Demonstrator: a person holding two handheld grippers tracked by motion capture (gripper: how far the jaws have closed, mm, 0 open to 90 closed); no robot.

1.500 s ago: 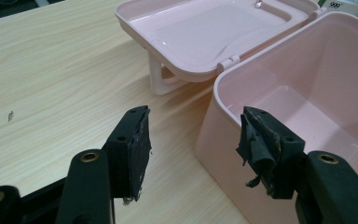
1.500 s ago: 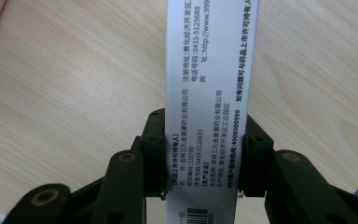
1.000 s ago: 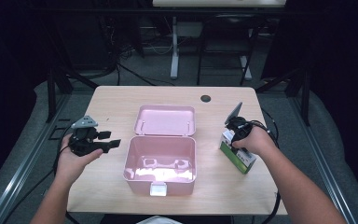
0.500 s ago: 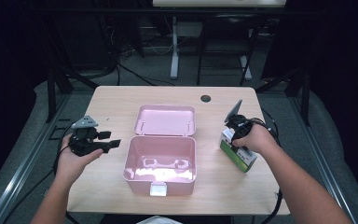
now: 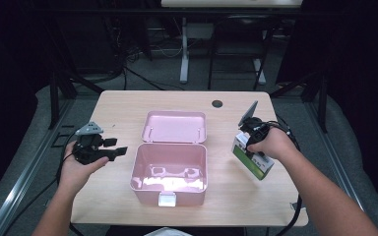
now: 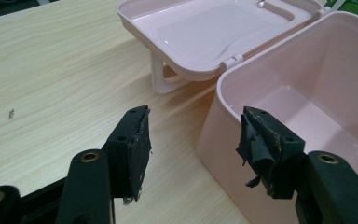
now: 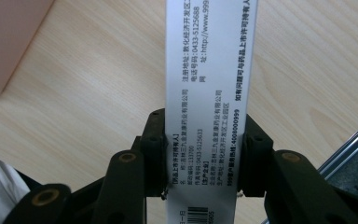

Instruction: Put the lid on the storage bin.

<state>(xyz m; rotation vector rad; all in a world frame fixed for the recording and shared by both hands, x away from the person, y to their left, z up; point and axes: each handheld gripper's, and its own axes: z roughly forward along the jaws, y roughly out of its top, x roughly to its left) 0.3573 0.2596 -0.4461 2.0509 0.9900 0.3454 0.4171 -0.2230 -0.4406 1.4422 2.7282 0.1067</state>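
Dark room, cables on the floor behind; wooden bench [image 5: 128,103] carries a pink box [image 5: 170,172] with its lid [image 5: 174,127] swung fully back. Right gripper [image 7: 199,154]: fingers [image 7: 154,151] clenched on a small green-and-white carton [image 5: 252,158], gripping its printed white face. Compared with a second ago, the carton sits higher, off the bench on the right of the box and tilted. Judgement: pickup is complete; carry toward the open box likely follows. Left gripper [image 6: 193,149]: fingers [image 6: 133,144] released, nothing between them, parked just beside the box's near-left wall, unchanged. Box interior looks unobstructed for the drop.
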